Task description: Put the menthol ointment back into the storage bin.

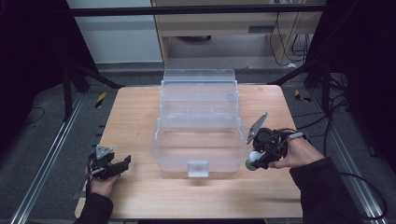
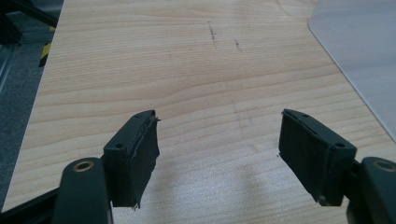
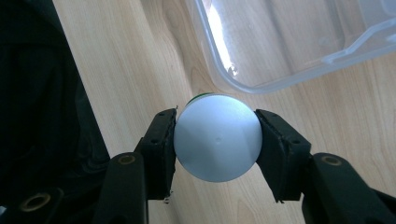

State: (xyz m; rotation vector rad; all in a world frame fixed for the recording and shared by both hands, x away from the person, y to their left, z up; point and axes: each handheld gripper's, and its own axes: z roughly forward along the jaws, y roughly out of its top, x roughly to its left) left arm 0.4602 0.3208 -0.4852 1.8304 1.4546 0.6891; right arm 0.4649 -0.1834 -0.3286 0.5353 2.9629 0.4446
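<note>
I'm gripping a small white round-bottomed container w/ green rim (image 3: pixel 217 142) in my right gripper (image 1: pixel 256 160), just beside the clear plastic tiered box (image 1: pixel 198 122) on the wooden bench (image 1: pixel 135 121). Left gripper (image 2: pixel 219 154) jaws gaping wide, holding nothing. Next, I reckon: lifting it over the front wall & dropping it in.

white round cap (image 3: pixel 217 142) hides the green item beneath it
</note>
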